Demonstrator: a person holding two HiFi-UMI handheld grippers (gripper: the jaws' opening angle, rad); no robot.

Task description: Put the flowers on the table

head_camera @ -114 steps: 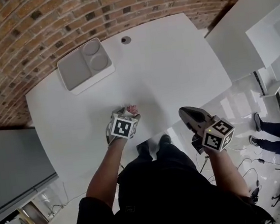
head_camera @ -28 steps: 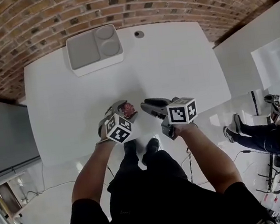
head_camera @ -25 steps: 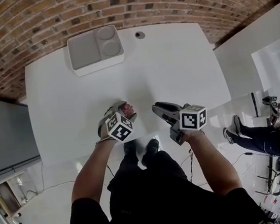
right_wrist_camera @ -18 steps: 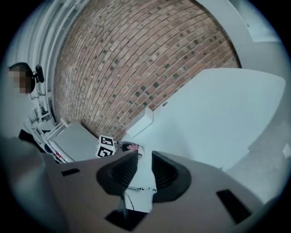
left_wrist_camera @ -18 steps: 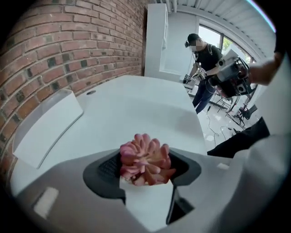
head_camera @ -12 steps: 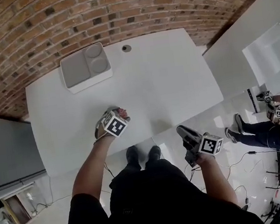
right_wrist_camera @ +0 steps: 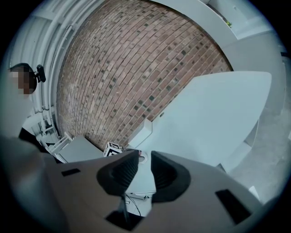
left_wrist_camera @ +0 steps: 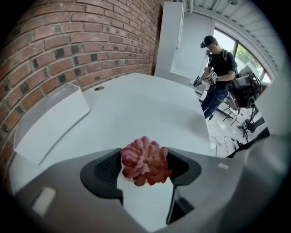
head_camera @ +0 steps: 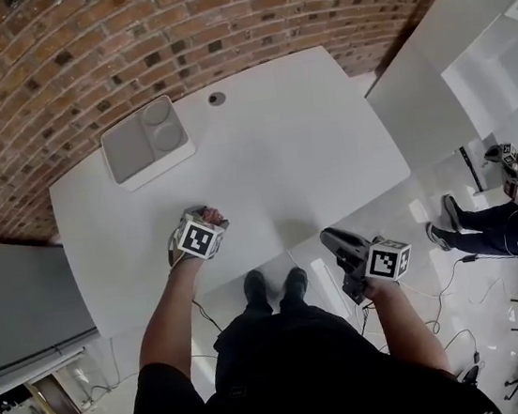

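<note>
Surface (head_camera: 280, 151): white, with a tray (head_camera: 142, 143) at the far left corner.
Left claw (head_camera: 207, 217): clenched on flower, tilted down over near edge, probably to set it down.
Right claw (head_camera: 331, 237): half parted, just narrowed, empty; held off near edge, out of the way.
Flower (left_wrist_camera: 144, 160): pink, pinched between pads; contact with surface unclear.
Change: right claw, beside left a second ago, now withdrawn.

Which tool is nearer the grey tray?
Left. The left tool is over the table, short of the grey tray; the right tool, empty jaws just closing partway, hangs beyond the table's near edge.
</note>
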